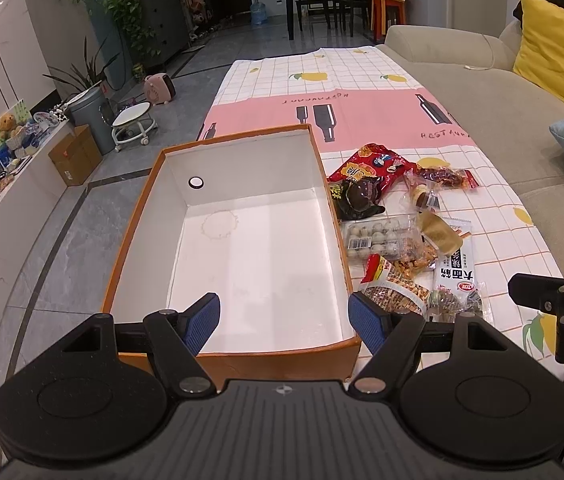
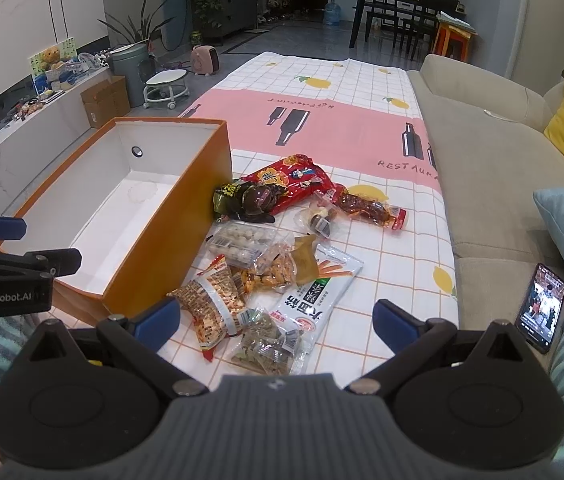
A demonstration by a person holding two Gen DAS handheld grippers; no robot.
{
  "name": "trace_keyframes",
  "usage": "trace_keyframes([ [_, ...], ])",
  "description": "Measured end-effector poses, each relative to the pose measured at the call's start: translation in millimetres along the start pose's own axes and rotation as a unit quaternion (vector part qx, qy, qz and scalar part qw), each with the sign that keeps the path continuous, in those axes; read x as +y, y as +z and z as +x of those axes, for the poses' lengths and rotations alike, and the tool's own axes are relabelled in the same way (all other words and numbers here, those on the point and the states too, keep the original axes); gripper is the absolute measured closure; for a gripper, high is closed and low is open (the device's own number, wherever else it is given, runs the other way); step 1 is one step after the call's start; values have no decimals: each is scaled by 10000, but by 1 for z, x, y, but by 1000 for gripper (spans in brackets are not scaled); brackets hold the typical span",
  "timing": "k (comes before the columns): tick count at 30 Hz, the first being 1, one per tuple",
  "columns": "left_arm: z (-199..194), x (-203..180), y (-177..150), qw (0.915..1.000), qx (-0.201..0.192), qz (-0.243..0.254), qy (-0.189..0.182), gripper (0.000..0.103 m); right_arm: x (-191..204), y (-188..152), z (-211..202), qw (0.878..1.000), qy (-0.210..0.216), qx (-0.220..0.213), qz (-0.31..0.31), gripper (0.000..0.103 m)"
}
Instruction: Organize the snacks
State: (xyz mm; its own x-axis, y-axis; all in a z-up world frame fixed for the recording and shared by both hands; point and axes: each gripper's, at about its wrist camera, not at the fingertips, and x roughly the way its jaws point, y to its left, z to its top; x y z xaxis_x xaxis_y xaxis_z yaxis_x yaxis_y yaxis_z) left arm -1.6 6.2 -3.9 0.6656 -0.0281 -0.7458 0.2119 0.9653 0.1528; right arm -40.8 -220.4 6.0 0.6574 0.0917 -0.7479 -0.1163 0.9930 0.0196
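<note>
Between the right gripper's (image 2: 276,316) spread jaws lie snack packets (image 2: 242,300).

Black grippers, blue ribbed fingers (image 1: 204,322)

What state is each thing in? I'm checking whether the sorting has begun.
Box: open, no lid, nothing inside.
Snacks: loose pile on the cloth beside the box, none packed.
Red bag: sealed, lying flat.
Egg tray: closed.
Phone: screen lit, on the sofa.
Left gripper: open, holding nothing, above the box.
Right gripper: open, holding nothing, above the snacks.
</note>
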Motion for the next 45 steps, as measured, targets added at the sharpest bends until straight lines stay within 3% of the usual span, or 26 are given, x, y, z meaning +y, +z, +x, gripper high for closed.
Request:
trace_keyframes([
  [35, 1, 0, -7, 10000, 76, -14, -19, 17, 1, -2, 3, 10000, -27, 43, 12, 4],
  [45, 3, -5, 2, 9989, 89, 15, -452, 22, -7, 0, 12, 9998, 175, 56, 25, 4],
])
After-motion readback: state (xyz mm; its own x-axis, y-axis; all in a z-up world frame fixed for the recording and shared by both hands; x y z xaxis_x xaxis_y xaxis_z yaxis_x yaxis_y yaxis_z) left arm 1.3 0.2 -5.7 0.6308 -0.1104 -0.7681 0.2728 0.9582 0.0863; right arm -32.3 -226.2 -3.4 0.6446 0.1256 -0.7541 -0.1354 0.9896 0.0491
